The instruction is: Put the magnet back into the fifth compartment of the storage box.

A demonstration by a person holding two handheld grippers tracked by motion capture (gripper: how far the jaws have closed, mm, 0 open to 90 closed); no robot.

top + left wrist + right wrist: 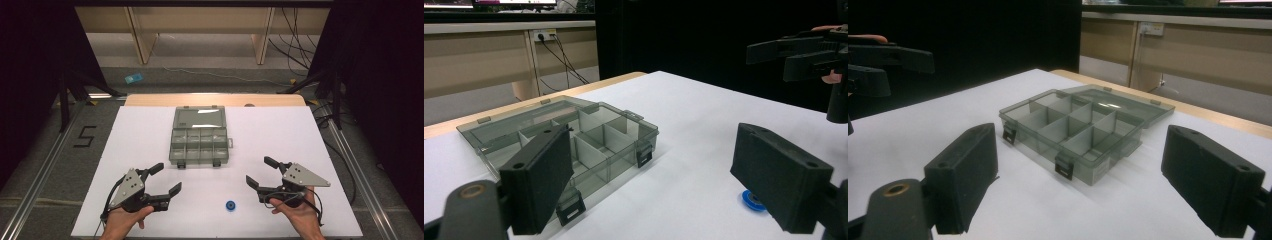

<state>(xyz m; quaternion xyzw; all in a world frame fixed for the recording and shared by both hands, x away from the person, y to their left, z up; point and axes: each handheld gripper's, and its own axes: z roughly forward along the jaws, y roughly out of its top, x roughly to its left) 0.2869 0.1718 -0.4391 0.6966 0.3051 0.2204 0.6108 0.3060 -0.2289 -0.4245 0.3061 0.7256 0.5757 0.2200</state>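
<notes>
Here both hands rest low at the table's near edge — left gripper (167,178) and right gripper (260,172) spread wide, empty, angled inward toward the blue wheel (230,205) lying between them — compartment box (199,145) open beyond.

White table (150,140) sitting on grey floor (45,150); black curtains (30,60) hanging both sides; wooden bench legs (142,42) standing behind; cables (295,45) trailing.

A single readable mark: a large black numeral "5" (85,136) on the grey floor (45,150) to the left of the table (140,130). No other text, label or brand can be read anywhere.
</notes>
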